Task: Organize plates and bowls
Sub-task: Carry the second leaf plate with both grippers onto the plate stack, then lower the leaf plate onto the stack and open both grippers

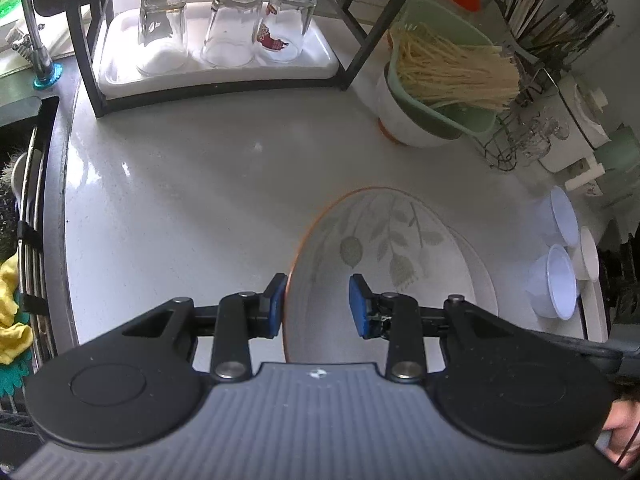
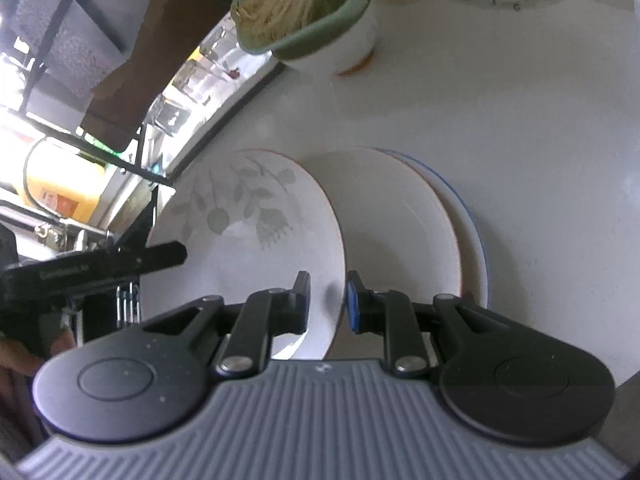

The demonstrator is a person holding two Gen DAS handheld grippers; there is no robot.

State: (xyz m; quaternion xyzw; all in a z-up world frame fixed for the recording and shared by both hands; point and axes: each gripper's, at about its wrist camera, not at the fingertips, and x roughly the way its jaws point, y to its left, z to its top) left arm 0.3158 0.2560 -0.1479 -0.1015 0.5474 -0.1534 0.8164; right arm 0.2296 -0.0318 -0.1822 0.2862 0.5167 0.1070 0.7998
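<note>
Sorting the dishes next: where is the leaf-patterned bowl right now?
The leaf-patterned bowl sits tilted between both grippers, its rim in the right gripper, just left of the stacked plates on the white counter.

Left gripper point(image 1: 318, 306) and right gripper point(image 2: 328, 302): ribbed grey housing, black linkage arms, round black discs, silver pivot screws, blue finger pads point(image 1: 357, 306).

Relative to the leaf-patterned bowl point(image 1: 384, 248): rack point(image 1: 224, 40) with upturned glasses point(image 1: 224, 28) behind, noodle basket point(image 1: 444, 76) behind-right, small cups point(image 1: 556, 284) right, all on the tabletop point(image 1: 192, 184).
</note>
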